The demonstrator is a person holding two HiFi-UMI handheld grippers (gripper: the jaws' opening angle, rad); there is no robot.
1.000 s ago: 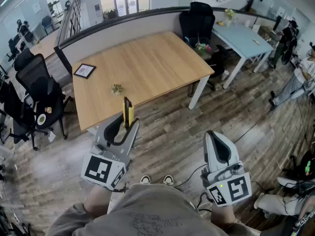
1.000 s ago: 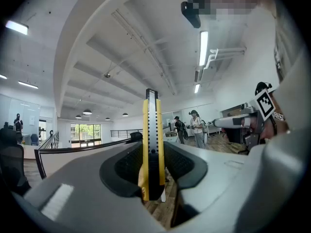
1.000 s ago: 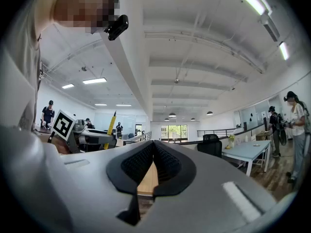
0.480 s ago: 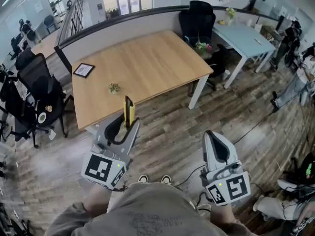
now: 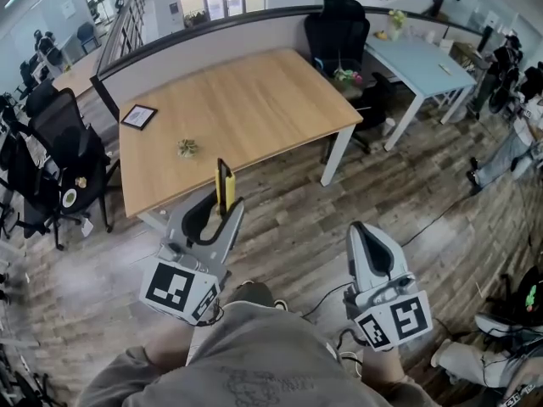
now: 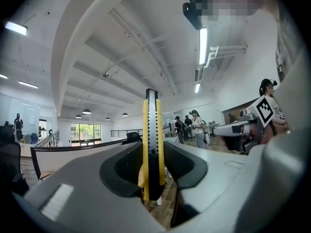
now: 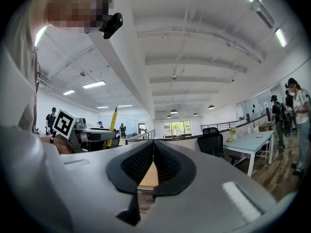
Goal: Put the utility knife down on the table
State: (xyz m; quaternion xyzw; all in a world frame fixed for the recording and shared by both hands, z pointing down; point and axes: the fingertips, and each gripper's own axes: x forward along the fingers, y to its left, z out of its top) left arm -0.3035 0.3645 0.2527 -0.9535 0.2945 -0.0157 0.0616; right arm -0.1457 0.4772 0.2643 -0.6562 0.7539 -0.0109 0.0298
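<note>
Plank flooring (image 5: 297, 227) lies under both grippers in the head view. At 7 o'clock the left gripper (image 5: 225, 209) points level, its jaws pinching the knife (image 5: 225, 181) by its lower end. The yellow-and-black knife stands upright between the pads, held in the air, its top showing against the near edge of the table (image 5: 254, 100). At 5 o'clock the right gripper (image 5: 365, 231) also points level, its pads pressed together at the tips with nothing between them. The two grippers are side by side and well apart.

Farther on, from 10 to 1 o'clock, the wooden table fills the middle. A small green clump (image 5: 187, 147) sits near its front left part, and a framed picture (image 5: 138, 116) lies at its left corner, at 10 o'clock. Behind the table, at 1 o'clock, stands a black chair (image 5: 339, 32), with a pale blue desk (image 5: 420, 62) beside it at 2 o'clock.
</note>
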